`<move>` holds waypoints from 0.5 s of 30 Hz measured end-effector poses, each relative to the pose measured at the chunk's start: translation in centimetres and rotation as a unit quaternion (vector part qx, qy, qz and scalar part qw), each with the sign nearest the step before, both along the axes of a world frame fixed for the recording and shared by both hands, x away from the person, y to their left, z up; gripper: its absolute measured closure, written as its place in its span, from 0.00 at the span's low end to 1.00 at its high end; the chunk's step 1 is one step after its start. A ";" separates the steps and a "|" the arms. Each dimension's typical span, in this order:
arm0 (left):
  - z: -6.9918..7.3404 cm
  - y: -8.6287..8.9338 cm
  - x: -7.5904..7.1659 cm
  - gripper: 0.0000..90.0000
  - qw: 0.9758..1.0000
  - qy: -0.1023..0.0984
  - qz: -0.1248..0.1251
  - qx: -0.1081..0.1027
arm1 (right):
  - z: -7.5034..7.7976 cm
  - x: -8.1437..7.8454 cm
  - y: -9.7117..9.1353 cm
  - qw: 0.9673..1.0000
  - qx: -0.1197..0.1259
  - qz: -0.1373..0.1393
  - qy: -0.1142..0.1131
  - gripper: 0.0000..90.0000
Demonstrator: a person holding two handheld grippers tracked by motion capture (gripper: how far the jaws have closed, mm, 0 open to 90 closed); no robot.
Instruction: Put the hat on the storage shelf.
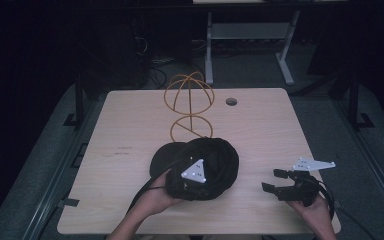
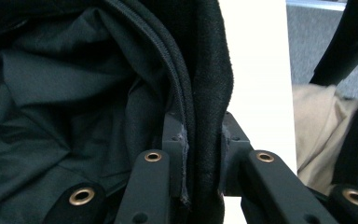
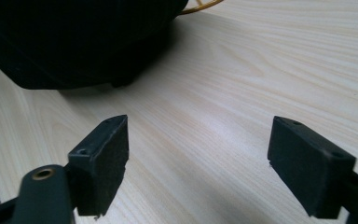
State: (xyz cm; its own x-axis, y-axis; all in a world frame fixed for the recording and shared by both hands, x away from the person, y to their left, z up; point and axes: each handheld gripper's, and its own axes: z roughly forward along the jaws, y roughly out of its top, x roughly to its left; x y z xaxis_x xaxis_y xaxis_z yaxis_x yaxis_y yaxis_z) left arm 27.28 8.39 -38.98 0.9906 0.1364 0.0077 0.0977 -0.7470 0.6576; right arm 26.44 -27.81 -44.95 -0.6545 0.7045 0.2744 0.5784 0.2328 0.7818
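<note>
Black cap (image 1: pixel 207 165) sits near the middle of the tabletop (image 1: pixel 120 150), a bit toward the near edge, and the left gripper (image 1: pixel 192 182) has it by the rim. From the left gripper view you can see it pretty clearly: the jaws are clamped tight on the cap's edge (image 2: pixel 205 116), one pad on the inside against the stitched sweatband, the other on the outer fabric. The dark lining of the cap bunches up off to the left of that view. In the high view the grey three-cornered plate on the left gripper lies right over the near part of the cap, with the person's left hand (image 1: pixel 152 197) coming in from the near edge.

Just behind the cap, on the far side, stands an orange wire hat stand (image 1: pixel 190 107), a round cage on top of a ring base. The cap's far edge looks like it's touching or overlapping the base ring, can't tell which.

Right gripper (image 1: pixel 275 181) is off to the right, well apart from the cap, held in the person's right hand (image 1: pixel 315 212) near the tabletop's near right corner. Its jaws are spread wide with nothing between them, just bare light wood (image 3: pixel 205 140) showing through the gap. In the right gripper view, the cap is a dark lump at far left (image 3: pixel 74 42).
</note>
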 end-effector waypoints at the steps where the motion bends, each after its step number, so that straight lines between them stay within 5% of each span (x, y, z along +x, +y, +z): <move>1: 0.2 0.1 0.0 0.85 1.000 0.001 -0.001 -0.006 | 0.0 0.0 0.0 1.000 0.000 0.000 0.000 0.22; 10: 2.0 0.7 0.2 0.85 0.997 0.022 -0.001 -0.074 | 0.8 -0.4 0.0 0.999 0.043 -0.002 -0.022 0.21; 15: 3.1 0.8 0.4 0.84 0.993 0.035 -0.012 -0.111 | 1.5 -0.7 0.3 0.998 0.050 0.002 -0.042 0.21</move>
State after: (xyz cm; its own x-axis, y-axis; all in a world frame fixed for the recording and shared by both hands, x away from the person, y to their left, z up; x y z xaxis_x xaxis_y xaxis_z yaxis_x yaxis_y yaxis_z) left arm 27.67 9.22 -35.87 0.9907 0.1030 -0.0891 0.1329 -0.5875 0.7982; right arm 25.76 -27.48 -43.45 -0.6805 0.6739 0.2876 0.5095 0.1532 0.8467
